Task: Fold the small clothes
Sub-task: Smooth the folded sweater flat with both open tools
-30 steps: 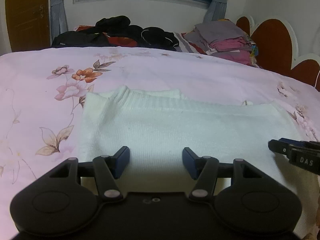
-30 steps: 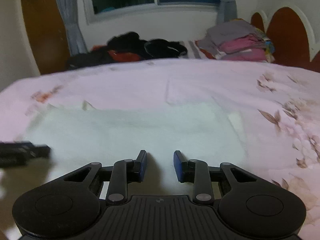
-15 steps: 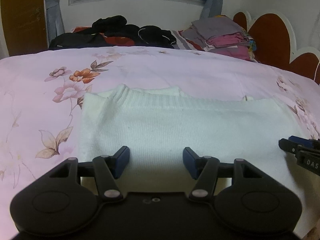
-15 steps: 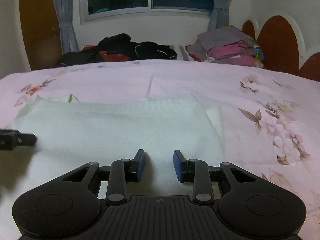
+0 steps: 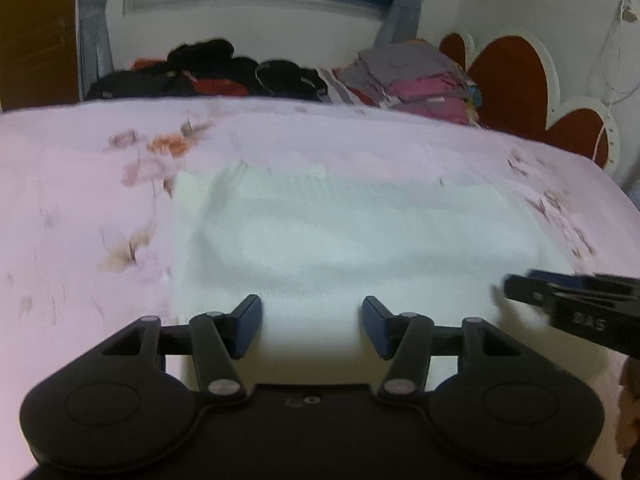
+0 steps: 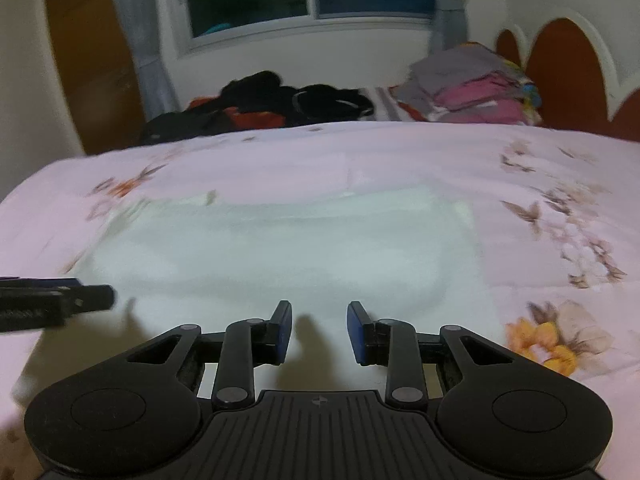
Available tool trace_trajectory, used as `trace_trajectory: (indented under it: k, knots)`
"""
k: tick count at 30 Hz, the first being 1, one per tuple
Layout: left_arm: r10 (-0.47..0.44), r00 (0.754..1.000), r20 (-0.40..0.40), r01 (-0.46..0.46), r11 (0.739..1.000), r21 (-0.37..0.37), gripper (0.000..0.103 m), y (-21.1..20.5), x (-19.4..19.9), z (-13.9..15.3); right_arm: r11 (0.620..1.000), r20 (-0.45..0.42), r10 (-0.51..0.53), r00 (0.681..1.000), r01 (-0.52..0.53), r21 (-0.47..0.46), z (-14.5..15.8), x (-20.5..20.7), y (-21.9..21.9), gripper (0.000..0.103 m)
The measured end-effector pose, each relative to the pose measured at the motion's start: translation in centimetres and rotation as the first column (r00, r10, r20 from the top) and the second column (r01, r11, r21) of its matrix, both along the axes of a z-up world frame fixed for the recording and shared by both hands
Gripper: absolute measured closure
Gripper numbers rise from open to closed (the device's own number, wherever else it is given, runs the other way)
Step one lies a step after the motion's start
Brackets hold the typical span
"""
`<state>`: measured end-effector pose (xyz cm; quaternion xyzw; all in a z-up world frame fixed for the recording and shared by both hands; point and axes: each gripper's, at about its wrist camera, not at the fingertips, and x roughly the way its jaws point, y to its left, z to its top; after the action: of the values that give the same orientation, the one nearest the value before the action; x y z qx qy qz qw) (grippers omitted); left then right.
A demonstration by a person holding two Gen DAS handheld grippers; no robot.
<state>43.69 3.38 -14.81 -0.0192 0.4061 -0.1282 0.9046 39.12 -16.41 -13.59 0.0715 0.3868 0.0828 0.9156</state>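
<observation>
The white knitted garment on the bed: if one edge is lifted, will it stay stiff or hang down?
The white knitted garment lies flat, following the pink floral bedcover, so it probably droops when lifted. Its knit looks thick, so it may slip little. It likely bunches if pushed rather than sliding whole.

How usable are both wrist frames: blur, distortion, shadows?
Left wrist: motion blur smears the white garment and the bedspread flowers; the left gripper stays sharp, jaws closing, nothing between them. Right wrist: milder blur on the garment; the right gripper is crisp and casts dark shadows on the cloth. Both: fisheye bends the bed's far edge; dark window, indoor light.
</observation>
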Motion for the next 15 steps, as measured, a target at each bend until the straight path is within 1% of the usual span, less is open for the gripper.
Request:
trace_trajectory:
  k: [4, 6, 9, 13, 15]
  knots:
    - [0.012, 0.999, -0.037, -0.012, 1.0, 0.004, 0.048, 0.8, -1.1, -1.3, 0.999, -0.026, 0.035, 0.999, -0.035, 0.008, -0.5, -1.0, 2.1, 0.072]
    - [0.013, 0.999, -0.035, -0.013, 1.0, 0.011, 0.048, 1.3, -1.4, -1.8, 0.999, -0.052, 0.04, 0.998, -0.041, -0.021, -1.3, -1.5, 2.7, 0.072]
    - [-0.004, 1.0, -0.028, 0.005, 1.0, 0.03, 0.048, 1.5, -1.7, -1.8, 0.998, -0.071, 0.012, 0.997, -0.017, -0.063, -2.4, -2.1, 2.1, 0.072]
    - [-0.005, 0.999, -0.035, 0.006, 1.0, 0.024, 0.048, 2.0, -1.9, -1.8, 0.996, -0.074, -0.046, 0.996, 0.039, -0.084, -2.0, -3.5, 0.5, 0.072]
    - [-0.014, 1.0, -0.028, 0.015, 0.999, 0.035, 0.048, 1.9, -2.1, -1.9, 0.993, -0.084, -0.06, 0.995, 0.05, -0.111, -2.7, -4.4, -0.4, 0.072]
